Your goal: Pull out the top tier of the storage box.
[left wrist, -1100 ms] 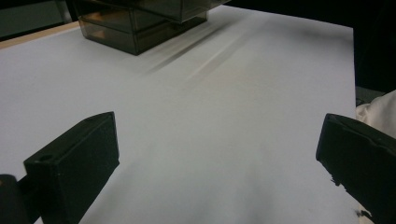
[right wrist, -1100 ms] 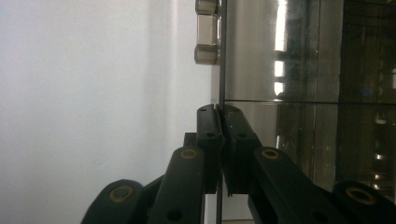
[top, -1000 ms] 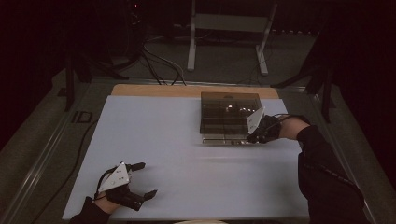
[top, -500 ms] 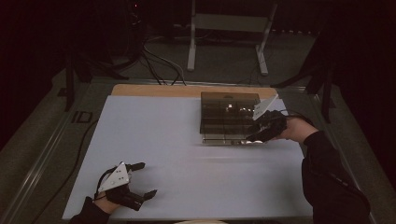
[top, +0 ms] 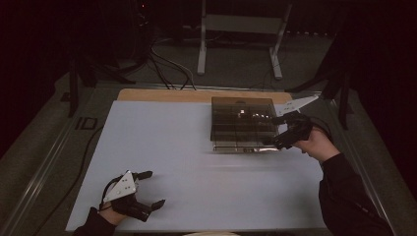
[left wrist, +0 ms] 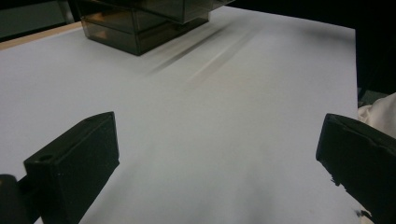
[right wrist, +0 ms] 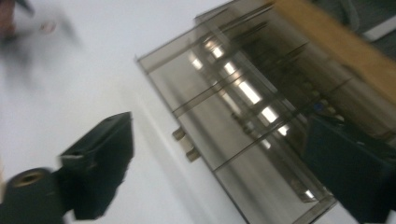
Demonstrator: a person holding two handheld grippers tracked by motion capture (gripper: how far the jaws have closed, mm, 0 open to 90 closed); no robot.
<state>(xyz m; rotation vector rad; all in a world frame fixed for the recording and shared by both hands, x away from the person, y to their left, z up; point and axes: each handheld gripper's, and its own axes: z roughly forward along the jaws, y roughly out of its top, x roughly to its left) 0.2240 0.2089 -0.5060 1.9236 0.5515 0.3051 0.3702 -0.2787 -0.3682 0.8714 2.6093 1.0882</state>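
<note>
Box: a smoked, see-through box [top: 243,123] with dividers inside stands on the white table [top: 187,147], at the far right part, near the wooden far edge.
Box front: in the right gripper view the box [right wrist: 243,116] shows its near side with a small handle [right wrist: 185,144]; it seems to be a drawer or a lid front, and it looks closed or almost closed.
Right gripper: the right gripper [top: 280,132] is at the right near corner of the box, jaws spread wide, with nothing between them. The box lies in front of the jaws, not yet grasped.
Left gripper: the left gripper [top: 149,188] rests at the near left of the table, well apart from the box, jaws wide apart and empty.
Done: probably only the approach; the right gripper is at the box.
Left: the grasp of the handle or the box edge, and then the whole opening or moving, as far as one can judge.
Unclear: the content of the compartments is too dark to tell.
</note>
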